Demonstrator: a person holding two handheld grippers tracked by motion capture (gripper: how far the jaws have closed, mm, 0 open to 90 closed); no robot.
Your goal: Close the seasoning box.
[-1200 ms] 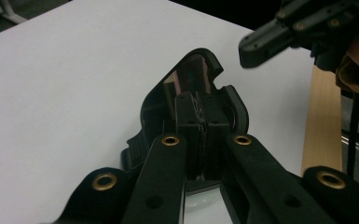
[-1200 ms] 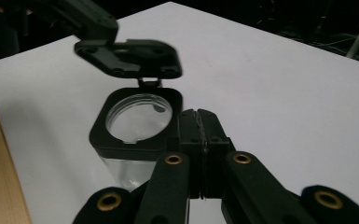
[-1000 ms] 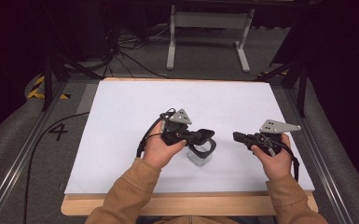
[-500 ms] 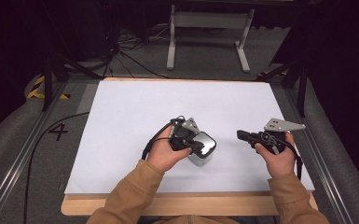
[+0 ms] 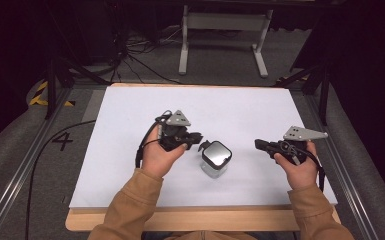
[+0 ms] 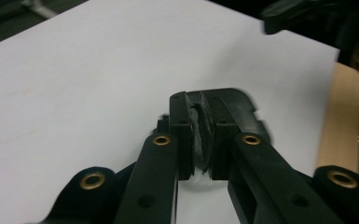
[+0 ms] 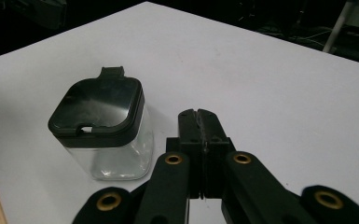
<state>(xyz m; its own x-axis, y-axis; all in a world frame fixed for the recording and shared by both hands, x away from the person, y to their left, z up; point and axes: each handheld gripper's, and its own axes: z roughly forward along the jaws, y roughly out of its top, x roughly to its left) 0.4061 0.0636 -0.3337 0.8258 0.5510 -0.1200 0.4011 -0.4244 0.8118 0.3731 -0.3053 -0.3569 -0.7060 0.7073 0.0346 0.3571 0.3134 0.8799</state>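
From the high view, the only writing I can read is a black "4" [image 5: 62, 141] on the grey floor at the left edge of the frame. The jar [image 5: 216, 159] sits on the white bench [image 5: 240, 107] just below frame centre: clear square body, glossy black lid. My left gripper [image 5: 202, 143] is right beside its upper-left corner and my right gripper [image 5: 258, 144] is off to the right, apart from it. Cables [image 5: 130, 47] and a grey stand [image 5: 225, 35] sit on the floor up top.

In the left gripper view, my fingers [image 6: 182, 135] are nearly together with something thin and clear pinched between them; can't tell what it is. Blurry black lid behind them.

In the right gripper view, my fingers [image 7: 190, 128] are pressed together on nothing. The jar stands at left of frame, lid latch tab at its far edge, nothing between it and me.
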